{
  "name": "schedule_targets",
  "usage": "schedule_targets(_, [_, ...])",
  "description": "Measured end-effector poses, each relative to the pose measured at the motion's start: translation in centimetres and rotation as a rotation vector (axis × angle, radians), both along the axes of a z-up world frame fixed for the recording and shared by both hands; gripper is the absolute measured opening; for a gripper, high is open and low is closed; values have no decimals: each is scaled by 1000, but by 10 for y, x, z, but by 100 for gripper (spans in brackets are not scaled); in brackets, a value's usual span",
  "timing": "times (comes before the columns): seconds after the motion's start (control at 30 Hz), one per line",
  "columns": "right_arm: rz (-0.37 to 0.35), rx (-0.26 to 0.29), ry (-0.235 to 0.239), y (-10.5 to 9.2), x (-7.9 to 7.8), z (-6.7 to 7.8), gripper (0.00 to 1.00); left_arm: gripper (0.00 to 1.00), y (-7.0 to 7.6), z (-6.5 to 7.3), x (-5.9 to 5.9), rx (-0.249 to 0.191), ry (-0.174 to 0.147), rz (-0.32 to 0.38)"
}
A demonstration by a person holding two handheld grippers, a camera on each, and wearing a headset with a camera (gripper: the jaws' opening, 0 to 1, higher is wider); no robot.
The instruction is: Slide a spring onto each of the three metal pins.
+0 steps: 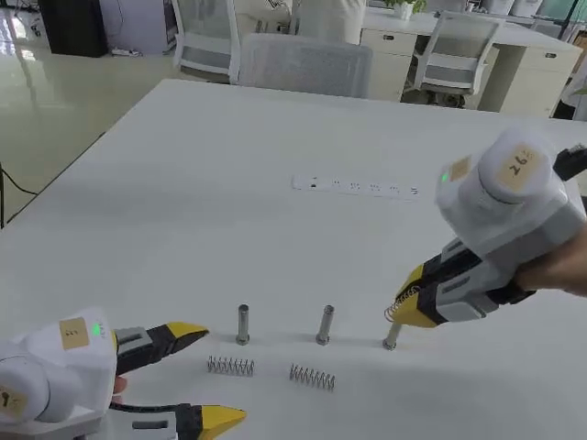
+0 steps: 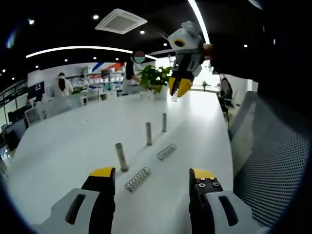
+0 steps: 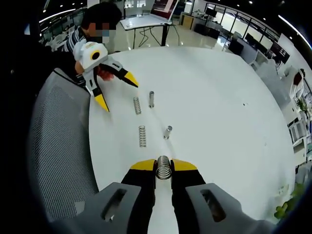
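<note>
Nearby, the left gripper [image 2: 152,173] sits low with its fingers spread wide, facing the left spring [image 1: 230,366] and middle spring [image 1: 312,376] lying on the desk [image 1: 229,211] before the bare left pin [image 1: 243,324] and middle pin [image 1: 325,324]. Farther off, the right gripper [image 1: 408,307] pinches the held spring [image 1: 395,310] just over the right pin [image 1: 391,339]. The coil's bore should line up with the pin before it goes straight down.

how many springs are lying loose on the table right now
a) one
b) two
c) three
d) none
b: one loose spring and a second loose spring lie on the table, while the third spring is clamped in the right gripper.
</note>
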State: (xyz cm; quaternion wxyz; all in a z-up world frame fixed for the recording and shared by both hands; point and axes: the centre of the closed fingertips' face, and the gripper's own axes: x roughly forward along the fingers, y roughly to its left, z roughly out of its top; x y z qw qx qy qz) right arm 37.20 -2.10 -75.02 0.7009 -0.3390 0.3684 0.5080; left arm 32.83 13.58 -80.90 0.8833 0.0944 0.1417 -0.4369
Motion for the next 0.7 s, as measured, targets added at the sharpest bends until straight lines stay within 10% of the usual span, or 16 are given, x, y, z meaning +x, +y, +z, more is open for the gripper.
schedule_targets(0.7, [6, -162, 50, -19, 28, -29, 9, 58, 2, 0, 1, 0, -4, 6])
